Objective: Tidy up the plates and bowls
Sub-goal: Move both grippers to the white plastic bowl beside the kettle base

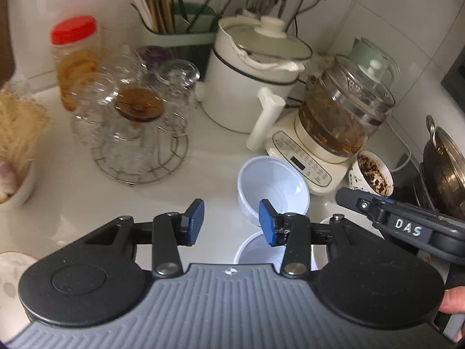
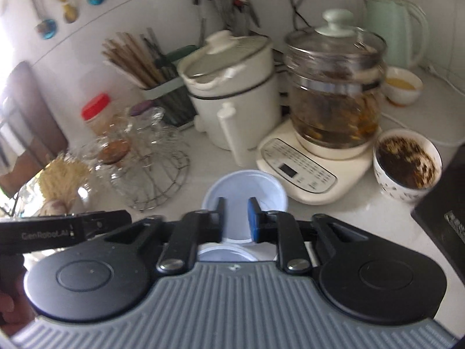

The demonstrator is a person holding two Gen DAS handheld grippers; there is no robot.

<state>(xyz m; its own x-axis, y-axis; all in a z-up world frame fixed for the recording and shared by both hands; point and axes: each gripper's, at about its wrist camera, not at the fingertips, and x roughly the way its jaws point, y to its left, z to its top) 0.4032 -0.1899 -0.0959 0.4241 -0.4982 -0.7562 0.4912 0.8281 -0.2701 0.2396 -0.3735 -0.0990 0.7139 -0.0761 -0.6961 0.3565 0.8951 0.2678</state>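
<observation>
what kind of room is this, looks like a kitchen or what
Most likely a home kitchen counter. A white electric cooking pot stands beside a glass kettle on its control base, a holder of chopsticks sits against the tiled wall, and white bowls wait on the counter.

1. My right claw (image 2: 236, 219) sits low in the centre of the frame, its blue-padded fingers (image 2: 253, 221) parted by a narrow gap with nothing between them.
2. Just beyond it a white bowl (image 2: 245, 186) stands upright on the pale surface (image 2: 363, 218); a second white bowl (image 2: 225, 254) shows below the fingers.
3. To the right, a glass kettle (image 2: 334, 93) sits on its cream base.
4. A patterned cup (image 2: 407, 168) of dark residue stands at the right edge.
5. The left claw's (image 2: 87, 226) black body enters from the left edge.
</observation>
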